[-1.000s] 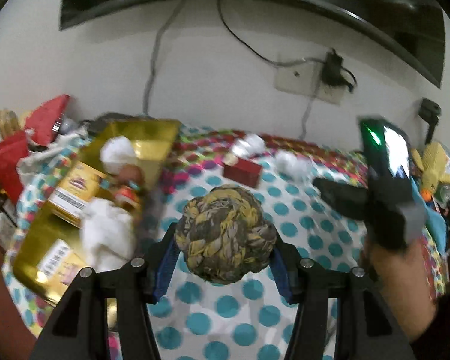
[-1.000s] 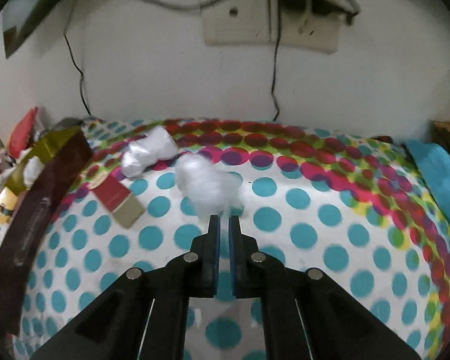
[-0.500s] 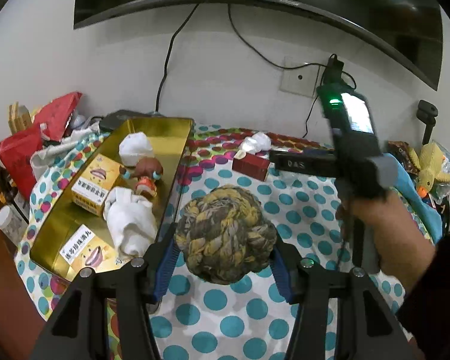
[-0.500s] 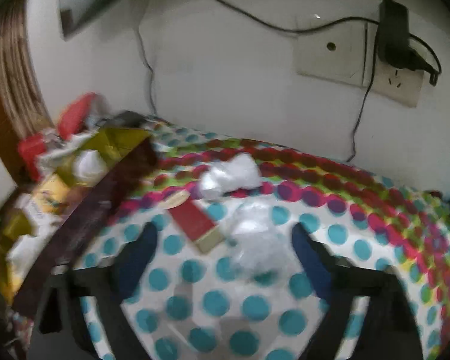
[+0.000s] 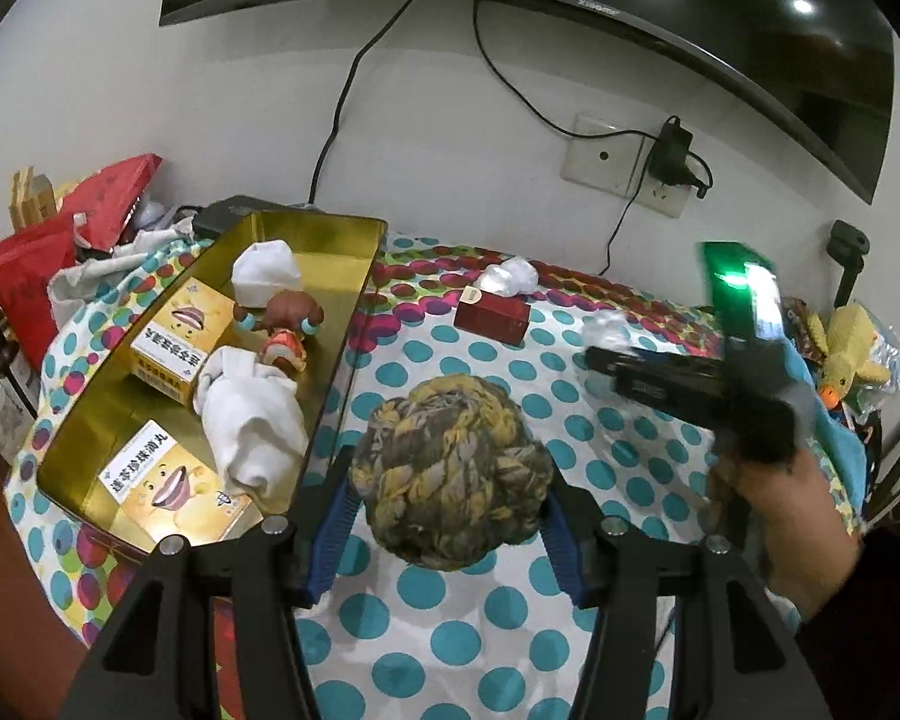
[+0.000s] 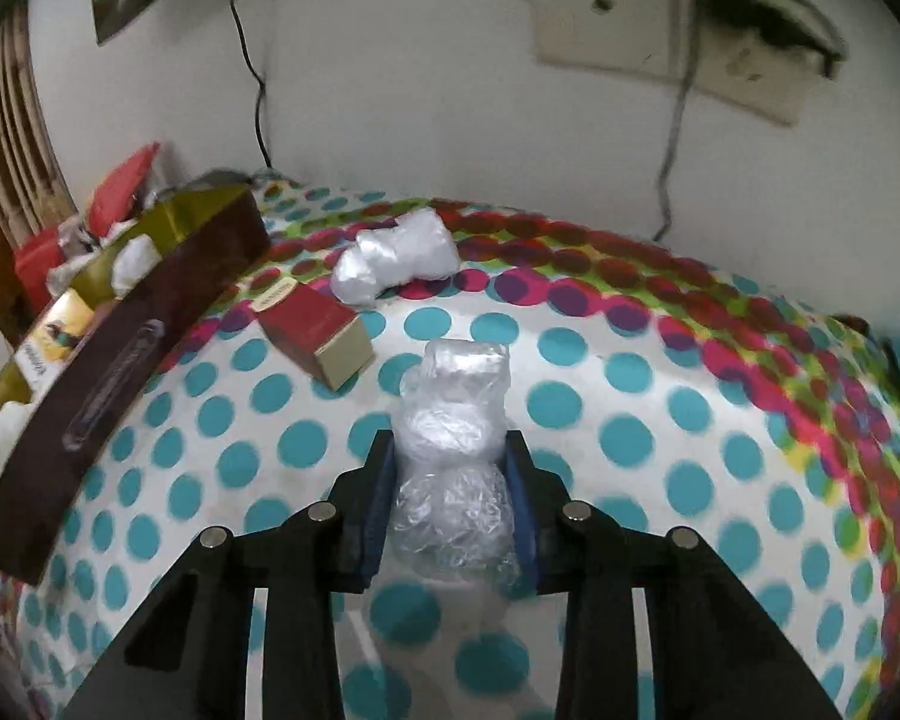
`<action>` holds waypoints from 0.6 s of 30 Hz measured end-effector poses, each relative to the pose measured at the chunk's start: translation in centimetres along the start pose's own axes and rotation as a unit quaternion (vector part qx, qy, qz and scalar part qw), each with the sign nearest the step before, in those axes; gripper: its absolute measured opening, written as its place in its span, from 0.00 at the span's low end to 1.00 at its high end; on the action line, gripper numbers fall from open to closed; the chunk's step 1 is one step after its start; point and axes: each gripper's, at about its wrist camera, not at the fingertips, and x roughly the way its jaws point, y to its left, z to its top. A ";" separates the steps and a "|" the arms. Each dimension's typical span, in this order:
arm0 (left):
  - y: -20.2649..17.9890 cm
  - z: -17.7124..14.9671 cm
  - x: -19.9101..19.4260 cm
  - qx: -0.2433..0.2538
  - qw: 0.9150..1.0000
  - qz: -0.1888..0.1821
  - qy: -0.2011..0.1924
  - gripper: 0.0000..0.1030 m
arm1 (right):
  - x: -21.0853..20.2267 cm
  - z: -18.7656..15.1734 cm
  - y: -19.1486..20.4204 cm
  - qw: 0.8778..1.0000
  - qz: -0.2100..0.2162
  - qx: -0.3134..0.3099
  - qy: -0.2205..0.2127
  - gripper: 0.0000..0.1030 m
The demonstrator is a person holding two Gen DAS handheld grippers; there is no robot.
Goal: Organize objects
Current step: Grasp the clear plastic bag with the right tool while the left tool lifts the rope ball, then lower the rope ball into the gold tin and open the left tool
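My left gripper [image 5: 450,480] is shut on a woven yellow-grey rope ball [image 5: 453,471] and holds it above the dotted tablecloth, right of the gold tin tray [image 5: 342,324]. My right gripper [image 6: 450,468] is closed around a crumpled clear plastic wad [image 6: 456,420] on the cloth; the right gripper also shows in the left wrist view [image 5: 606,366]. A red box [image 6: 315,330] and a second plastic wad [image 6: 399,255] lie beyond it. The tray holds two yellow boxes, a doll figure [image 5: 285,327] and white cloth bundles.
Red bags and clutter [image 5: 60,240] stand left of the tray. A yellow plush toy [image 5: 849,345] and blue cloth lie at the right edge. A wall socket with a charger [image 5: 648,165] and a screen [image 5: 570,12] are behind the table.
My right gripper went from shut and empty to open, then closed around the clear plastic wad. My left gripper kept the rope ball and lifted back a little, showing more of the tray.
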 end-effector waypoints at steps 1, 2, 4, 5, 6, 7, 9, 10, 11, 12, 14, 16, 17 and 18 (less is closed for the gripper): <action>0.0 0.0 -0.3 0.000 1.000 0.001 -0.003 0.55 | -0.7 -0.4 -0.1 1.000 0.007 0.004 -0.010 0.31; 0.0 0.0 -0.3 0.000 1.000 0.002 -0.005 0.55 | -1.6 -0.9 -0.2 0.999 0.019 0.016 -0.020 0.31; 0.4 0.4 -0.5 0.000 1.000 0.014 -0.009 0.55 | -2.3 -1.5 0.1 0.999 0.024 0.026 -0.026 0.31; 0.7 0.6 -0.5 -0.002 1.000 0.021 -0.011 0.55 | -2.6 -2.0 0.1 0.999 0.028 0.029 -0.027 0.31; 1.1 0.8 -0.6 -0.005 1.000 0.028 -0.013 0.55 | -2.6 -2.3 0.3 0.999 0.023 0.027 -0.021 0.31; 1.7 1.2 -0.8 -0.008 0.999 0.042 -0.018 0.55 | -2.9 -2.7 0.7 0.999 0.017 0.026 -0.028 0.31; 2.6 1.7 -1.0 -0.006 0.997 0.067 -0.024 0.55 | -3.9 -3.1 0.8 0.998 0.024 0.041 -0.043 0.31; 3.2 2.1 -1.0 -0.001 0.996 0.090 -0.026 0.55 | -3.7 -3.2 0.9 0.998 0.021 0.043 -0.037 0.31; 3.8 2.4 -0.9 -0.003 0.994 0.103 -0.027 0.55 | -3.7 -3.2 0.9 0.998 0.012 0.045 -0.037 0.31; 4.5 2.9 -0.7 -0.007 0.993 0.116 -0.025 0.55 | -3.9 -3.3 0.6 0.998 0.011 0.046 -0.037 0.31; 5.7 3.6 -0.3 -0.009 0.990 0.138 -0.023 0.55 | -3.5 -3.2 0.3 0.998 0.012 0.053 -0.029 0.31; 6.8 4.3 -0.1 -0.012 0.988 0.154 -0.022 0.55 | -3.2 -3.2 0.0 0.998 0.007 0.063 -0.023 0.32; 7.1 4.5 0.0 -0.011 0.987 0.159 -0.021 0.55 | -3.3 -3.3 -0.2 0.998 0.010 0.066 -0.022 0.32; 7.5 4.9 0.1 -0.010 0.986 0.166 -0.020 0.55 | -3.4 -3.4 -0.3 0.997 0.012 0.068 -0.023 0.32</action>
